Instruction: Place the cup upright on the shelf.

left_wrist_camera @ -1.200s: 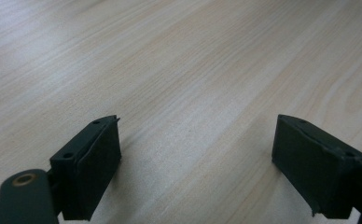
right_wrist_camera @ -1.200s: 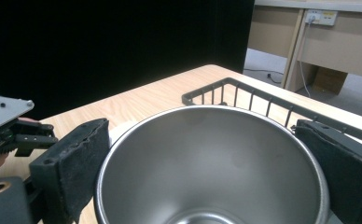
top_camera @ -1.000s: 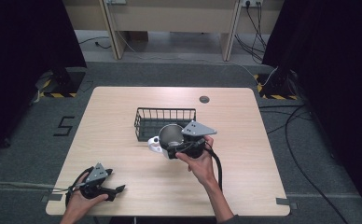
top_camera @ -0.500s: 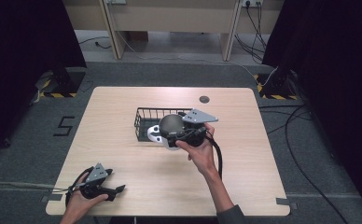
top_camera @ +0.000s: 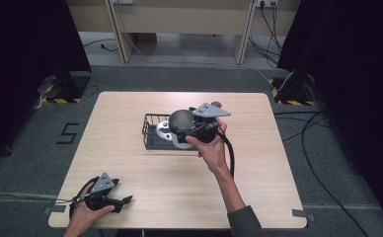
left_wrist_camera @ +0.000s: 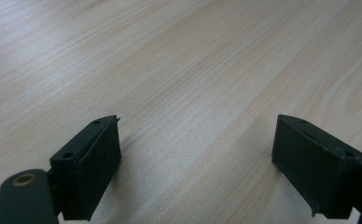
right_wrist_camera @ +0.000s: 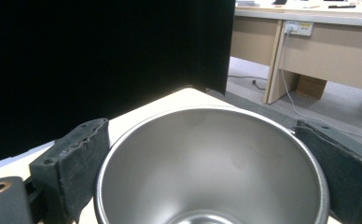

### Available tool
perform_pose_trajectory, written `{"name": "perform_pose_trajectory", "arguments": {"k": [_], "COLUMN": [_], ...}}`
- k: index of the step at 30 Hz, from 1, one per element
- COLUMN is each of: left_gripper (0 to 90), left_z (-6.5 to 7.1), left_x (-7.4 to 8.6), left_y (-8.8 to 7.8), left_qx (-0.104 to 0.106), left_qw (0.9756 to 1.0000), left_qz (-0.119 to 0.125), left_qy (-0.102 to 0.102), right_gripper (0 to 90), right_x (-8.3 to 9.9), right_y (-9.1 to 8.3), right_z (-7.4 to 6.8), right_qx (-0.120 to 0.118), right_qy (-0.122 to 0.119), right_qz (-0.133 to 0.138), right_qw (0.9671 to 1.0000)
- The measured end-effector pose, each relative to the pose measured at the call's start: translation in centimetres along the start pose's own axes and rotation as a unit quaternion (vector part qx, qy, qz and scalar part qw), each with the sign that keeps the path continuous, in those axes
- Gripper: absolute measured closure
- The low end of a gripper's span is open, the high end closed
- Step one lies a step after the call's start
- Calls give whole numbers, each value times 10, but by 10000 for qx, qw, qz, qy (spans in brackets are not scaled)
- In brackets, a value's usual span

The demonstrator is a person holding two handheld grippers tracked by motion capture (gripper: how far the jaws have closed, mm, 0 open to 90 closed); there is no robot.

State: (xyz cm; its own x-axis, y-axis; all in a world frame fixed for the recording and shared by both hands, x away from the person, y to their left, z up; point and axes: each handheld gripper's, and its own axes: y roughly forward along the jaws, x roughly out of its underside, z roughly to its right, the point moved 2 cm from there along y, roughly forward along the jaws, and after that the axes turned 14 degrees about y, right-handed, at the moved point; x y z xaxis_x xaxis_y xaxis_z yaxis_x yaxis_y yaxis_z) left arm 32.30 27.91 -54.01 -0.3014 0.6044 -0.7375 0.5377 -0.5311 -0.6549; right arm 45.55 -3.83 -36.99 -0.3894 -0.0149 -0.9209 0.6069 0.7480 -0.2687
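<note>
A: Table [top_camera: 130, 123]?
B: Light wood; a black wire basket [top_camera: 152, 129] stands near its middle, a white object [top_camera: 163, 130] inside (too small to identify).
A: Right gripper [top_camera: 187, 132]?
B: Held over the basket, clenched on a steel bowl [right_wrist_camera: 212, 168], one jaw pressed to each side of the rim.
A: Left gripper [left_wrist_camera: 198, 163]?
B: Near table's front-left corner, released, jaws wide apart over bare wood, grasping nothing.

A black wire basket [top_camera: 152, 132] sits at the centre of the light wooden table [top_camera: 258, 168]. Directly right of it, the right gripper [top_camera: 187, 129] holds a round steel bowl [top_camera: 180, 120] over the basket's right end. The left gripper [top_camera: 123, 201] rests at lower left of the frame, near the table's front edge.
</note>
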Motion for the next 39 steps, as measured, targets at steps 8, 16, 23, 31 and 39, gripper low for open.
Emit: {"name": "perform_pose_trajectory", "arguments": {"k": [8,16,23,31,39], "left_gripper": [147,147,147,147,147], "left_z": [0,0,0,0,0], "left_x": [0,0,0,0,0], "left_y": [0,0,0,0,0], "left_qx": [9,8,10,0,5], "left_qw": [10000,10000,10000,10000,10000], "left_qz": [-13,-9,-11,-2,-6], "left_qy": [9,5,8,5,7], "right_gripper": [61,62,62,61,62], "right_x": [-9,-14,-18,-16,-14], "right_y": [10,22,34,49,62], "right_z": [11,22,30,42,45], "right_qx": [101,140,165,203,177], "right_qy": [4,90,70,94,106], "right_qz": [29,28,16,-39,-91], "right_qw": [9999,9999,9998,9997,9997]}}
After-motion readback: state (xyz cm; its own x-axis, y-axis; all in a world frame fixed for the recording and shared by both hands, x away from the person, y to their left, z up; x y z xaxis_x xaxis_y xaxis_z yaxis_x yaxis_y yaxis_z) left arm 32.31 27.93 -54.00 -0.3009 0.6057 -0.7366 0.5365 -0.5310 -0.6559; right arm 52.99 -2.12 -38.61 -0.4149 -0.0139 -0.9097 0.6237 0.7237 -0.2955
